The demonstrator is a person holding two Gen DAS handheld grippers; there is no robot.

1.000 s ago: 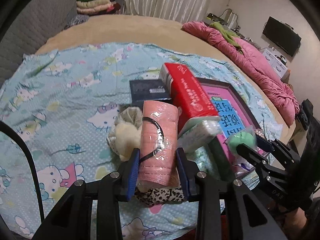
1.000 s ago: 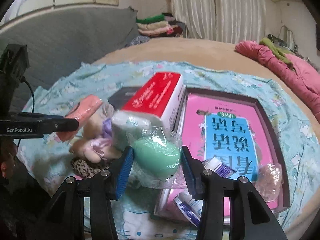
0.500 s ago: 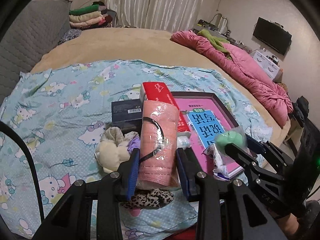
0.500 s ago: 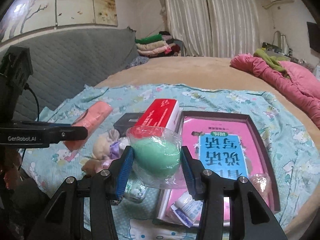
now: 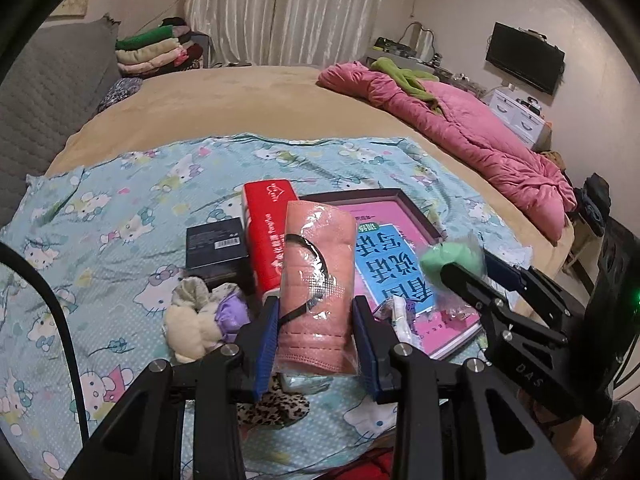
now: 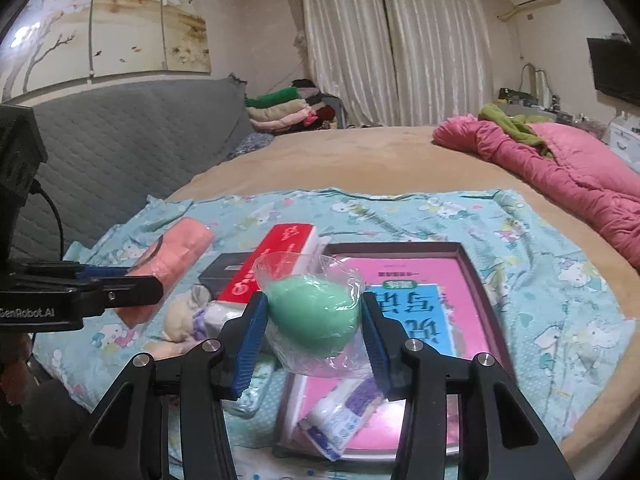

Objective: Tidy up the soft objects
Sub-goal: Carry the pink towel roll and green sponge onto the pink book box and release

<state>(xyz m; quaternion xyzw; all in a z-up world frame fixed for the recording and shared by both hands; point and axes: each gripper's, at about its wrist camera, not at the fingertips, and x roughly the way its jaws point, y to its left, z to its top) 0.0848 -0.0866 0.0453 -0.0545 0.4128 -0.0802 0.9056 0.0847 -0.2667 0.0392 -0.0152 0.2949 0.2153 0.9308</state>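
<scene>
We look forward along each pair of tongs, raised close above the bed (image 5: pixel 248 96), facing the curtains (image 6: pixel 384 40). Both views share the pink book (image 5: pixel 384 264) and red box (image 6: pixel 276 260).

Bed (image 5: pixel 248 100): we see the cartoon-print blue sheet (image 5: pixel 120 200) on it.
Sheet: the red rectangular carton (image 5: pixel 266 232) left of the dark-framed pink tray (image 6: pixel 476 276).
</scene>
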